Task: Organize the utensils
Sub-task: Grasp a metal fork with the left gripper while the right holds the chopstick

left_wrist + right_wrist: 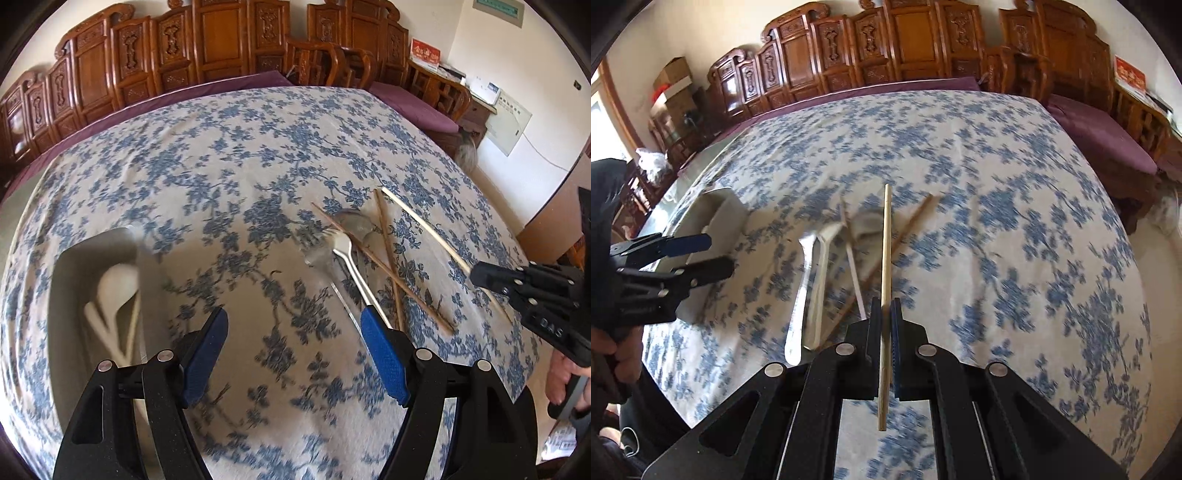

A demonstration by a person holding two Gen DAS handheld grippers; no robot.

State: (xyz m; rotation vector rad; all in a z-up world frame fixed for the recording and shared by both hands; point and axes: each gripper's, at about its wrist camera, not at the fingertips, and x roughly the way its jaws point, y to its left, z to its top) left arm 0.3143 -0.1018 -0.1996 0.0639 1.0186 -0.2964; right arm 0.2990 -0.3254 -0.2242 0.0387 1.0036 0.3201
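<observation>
Utensils (354,254) lie heaped on the floral tabletop (221,166), right of a grey tray (74,266) with white spoons (114,295). Right gripper (885,314) pinches one pale chopstick (885,258), likely to sort it. Left gripper (295,339) gapes wide, empty, near the tray.

Carved wooden screen (207,48) of reddish-brown panels runs along the far wall behind the bench (229,155), which wears a white cloth with blue flowers over a purple underlayer (417,103). Cream wall (472,55) right of the screen, with a red card (425,53) and a white panel (511,123) below it. Wooden chair (317,62) just behind the bench. Cardboard boxes (674,86) left of the screen. Daylight, soft.
</observation>
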